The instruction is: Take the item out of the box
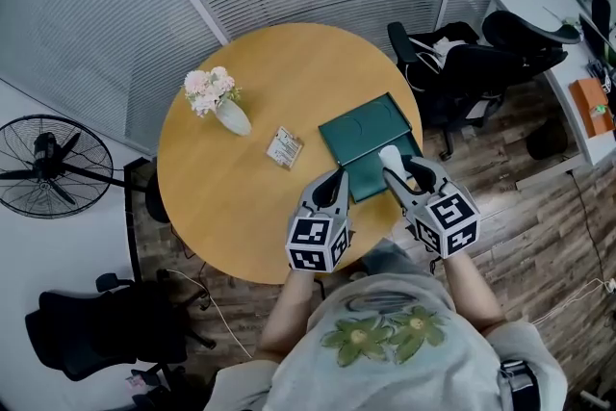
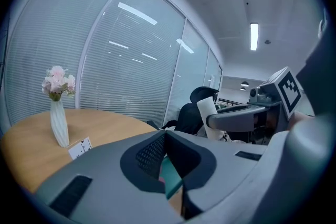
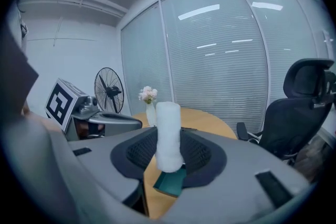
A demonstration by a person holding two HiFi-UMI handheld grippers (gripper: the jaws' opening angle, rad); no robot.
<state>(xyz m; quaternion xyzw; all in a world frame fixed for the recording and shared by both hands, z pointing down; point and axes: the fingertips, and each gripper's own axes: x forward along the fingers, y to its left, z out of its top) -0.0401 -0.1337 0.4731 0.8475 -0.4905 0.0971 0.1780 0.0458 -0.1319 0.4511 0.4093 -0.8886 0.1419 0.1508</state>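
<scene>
White roll (image 3: 168, 128) is clamped in the right gripper (image 1: 402, 176), with the pads pressing it from both sides. It hangs over the near-right corner of the green box (image 1: 371, 132), and its bottom end looks clear of the box floor. Long axis is near vertical, crosswise to the jaws, with the top end pointing up past the pads. Left gripper (image 1: 334, 180) is closed with nothing in it, its tip at the box's near-left edge; can't tell if it touches. So the right hand owns the item and the left only sits beside the box. Next, I'd say: carry the roll sideways off the box and keep it upright. Bare wooden table (image 1: 221, 207) is free left of the box. The small card (image 1: 284, 148) and flower vase (image 1: 231, 115) sit further left.
</scene>
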